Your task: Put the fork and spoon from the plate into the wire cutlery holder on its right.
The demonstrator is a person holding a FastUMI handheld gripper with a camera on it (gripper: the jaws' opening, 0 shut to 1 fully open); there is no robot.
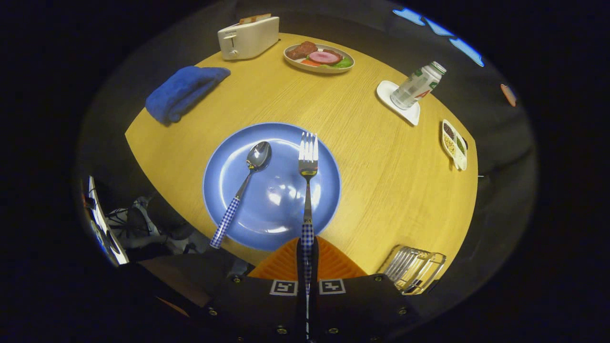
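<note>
My gripper (307, 250) is shut on the fork (308, 166), pinching its blue checked handle between both fingers. The fork's tines point away from me over the right half of the blue plate (228, 190); whether it rests on the plate or hangs just above it I cannot tell. A spoon (244, 186) with the same checked handle lies on the plate's left half, bowl up, its handle end reaching past the near rim. The wire cutlery holder (413, 269) stands near the table's front edge, to the right of the plate and of my fingers.
On the round wooden table beyond the plate: a folded blue towel (183, 92), a white toaster (248, 37), a dish of food (319, 57), a bottle (418, 85) on a white coaster, and a small divided tray (454, 144) far right.
</note>
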